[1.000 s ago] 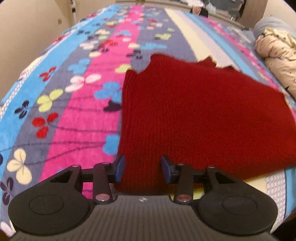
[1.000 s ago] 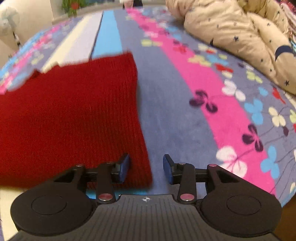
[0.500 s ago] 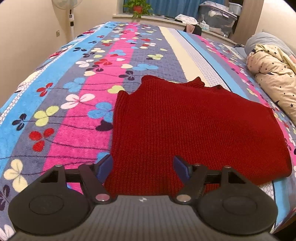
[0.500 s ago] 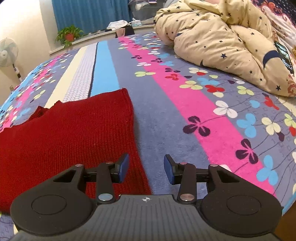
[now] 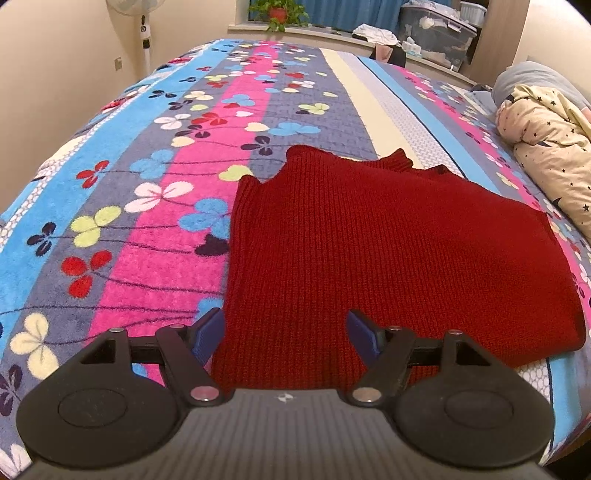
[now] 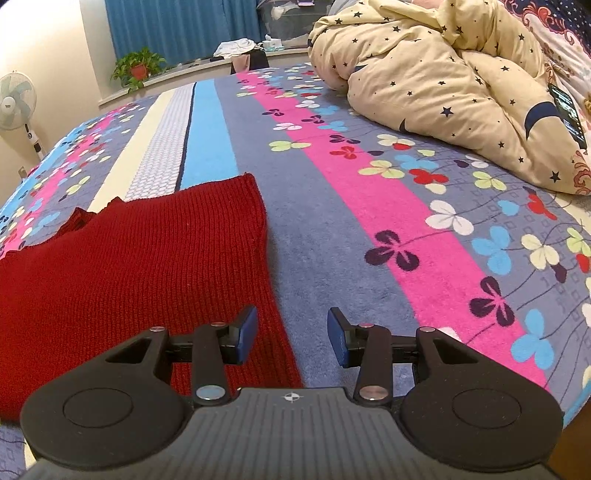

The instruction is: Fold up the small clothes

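Note:
A dark red knitted sweater (image 5: 369, 251) lies flat and folded on the striped flowered bedspread (image 5: 155, 206). My left gripper (image 5: 286, 334) is open wide and empty, held above the sweater's near left corner. In the right wrist view the sweater (image 6: 140, 266) fills the left side. My right gripper (image 6: 291, 336) is open and empty above the sweater's near right edge; its left finger is over the knit, its right finger over the bedspread (image 6: 369, 229).
A beige star-print duvet (image 6: 443, 74) is heaped at the right of the bed and also shows in the left wrist view (image 5: 550, 162). A standing fan (image 5: 144, 29), a potted plant (image 6: 138, 68) and storage boxes (image 5: 436, 26) stand beyond the bed's far end.
Both grippers have lifted and pulled back from the sweater, so more of the bed and room shows. The left gripper's jaws have opened wider. The sweater lies still.

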